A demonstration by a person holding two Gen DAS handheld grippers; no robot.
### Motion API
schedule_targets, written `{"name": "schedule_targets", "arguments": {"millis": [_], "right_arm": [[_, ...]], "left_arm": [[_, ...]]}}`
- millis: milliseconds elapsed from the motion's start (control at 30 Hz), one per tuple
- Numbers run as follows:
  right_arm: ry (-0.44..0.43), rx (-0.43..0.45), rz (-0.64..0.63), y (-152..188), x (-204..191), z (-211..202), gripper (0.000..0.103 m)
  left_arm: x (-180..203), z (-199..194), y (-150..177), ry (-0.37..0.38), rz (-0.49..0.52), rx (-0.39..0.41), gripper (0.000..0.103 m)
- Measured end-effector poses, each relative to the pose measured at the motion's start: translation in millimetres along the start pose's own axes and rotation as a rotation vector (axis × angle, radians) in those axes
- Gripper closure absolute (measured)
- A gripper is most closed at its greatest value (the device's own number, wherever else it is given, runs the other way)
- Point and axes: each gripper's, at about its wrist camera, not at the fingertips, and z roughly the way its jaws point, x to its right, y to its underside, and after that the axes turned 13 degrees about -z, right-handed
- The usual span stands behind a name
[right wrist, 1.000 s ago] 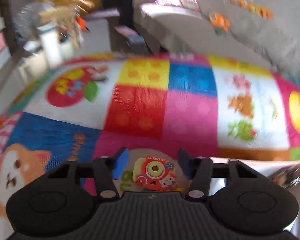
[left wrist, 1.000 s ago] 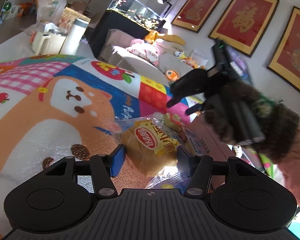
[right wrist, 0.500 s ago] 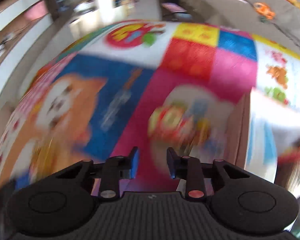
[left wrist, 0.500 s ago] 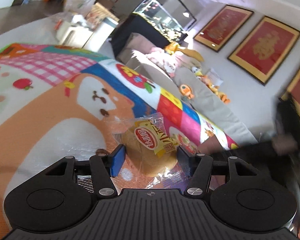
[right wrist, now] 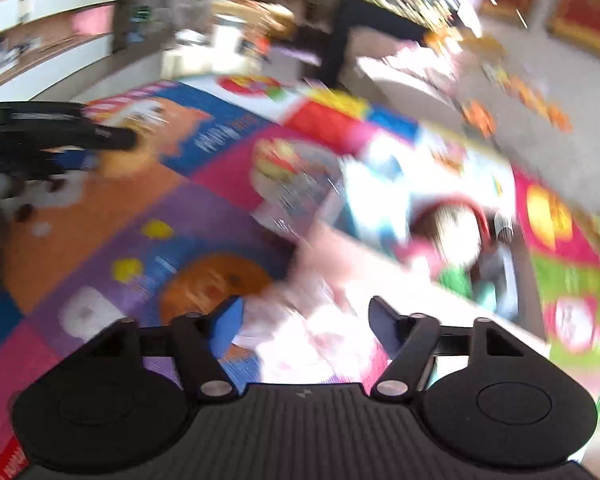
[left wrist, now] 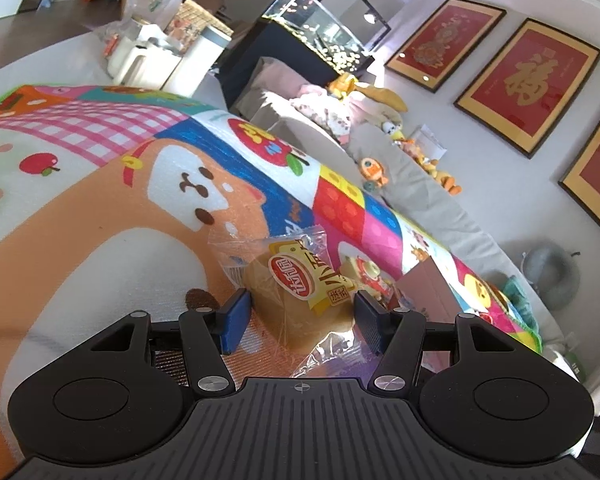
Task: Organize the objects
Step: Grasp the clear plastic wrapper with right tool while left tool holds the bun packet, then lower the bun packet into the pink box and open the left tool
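Observation:
A bread bun in a clear wrapper with a yellow and red label [left wrist: 300, 292] sits between the blue pads of my left gripper [left wrist: 300, 316], which is shut on it just above the colourful play mat [left wrist: 100, 240]. Behind it lies a packaged toy camera [left wrist: 370, 276] beside a pink cardboard box [left wrist: 424, 280]. The right wrist view is heavily blurred. My right gripper [right wrist: 306, 316] hangs over the pink box's rim [right wrist: 340, 256]; its jaws are opening with nothing between them. At the far left of that view is my left gripper [right wrist: 100, 148] with the bun.
Toys lie blurred inside the box [right wrist: 452, 232]. Beyond the mat are a grey sofa with plush toys [left wrist: 380, 168], a fish tank [left wrist: 324, 28], white jugs [left wrist: 140, 60] and framed red pictures on the wall [left wrist: 528, 80].
The right gripper and the sleeve behind it have left the left wrist view. It swung across the mat to the pink box, the toy camera no longer between its jaws. The left gripper rolled slightly, bun still held.

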Motion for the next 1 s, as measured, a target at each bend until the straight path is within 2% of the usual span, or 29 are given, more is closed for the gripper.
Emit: {"name": "schedule_targets", "arguments": {"millis": [33, 100, 200, 333, 433, 533, 700, 867, 1000], "right_arm": [[-0.013, -0.022, 0.033, 6.1, 6.1, 3.7, 0.064], [-0.026, -0.028, 0.081, 16.8, 15.4, 1.8, 0.067], [-0.041, -0.007, 0.112, 35.1, 24.5, -13.6, 0.078], [-0.036, 0.022, 0.167, 55.8, 39.0, -27.9, 0.095], [-0.056, 0.061, 0.256, 67.9, 56.1, -40.8, 0.095], [-0.085, 0.110, 0.320, 78.2, 68.9, -57.7, 0.095], [-0.106, 0.136, 0.310, 91.8, 62.0, -67.0, 0.095], [-0.104, 0.141, 0.306, 106.1, 54.8, -71.7, 0.095], [-0.085, 0.208, 0.345, 108.7, 67.2, -88.4, 0.095]], "left_arm": [[0.7, 0.0, 0.3, -0.006, 0.004, -0.004, 0.041], [4.2, 1.1, 1.0, -0.019, 0.025, -0.021, 0.041], [14.7, 0.1, 7.2, -0.063, 0.080, -0.046, 0.041], [40.9, -7.5, 28.9, -0.053, 0.192, -0.135, 0.041], [69.4, -11.9, 48.2, -0.046, 0.312, -0.218, 0.041], [90.3, -14.8, 66.2, -0.026, 0.380, -0.296, 0.041], [108.4, -17.7, 95.5, -0.012, 0.447, -0.382, 0.041], [121.7, -22.4, 113.3, 0.013, 0.484, -0.429, 0.042], [157.9, -24.1, 102.5, 0.109, 0.555, -0.371, 0.042]]}}
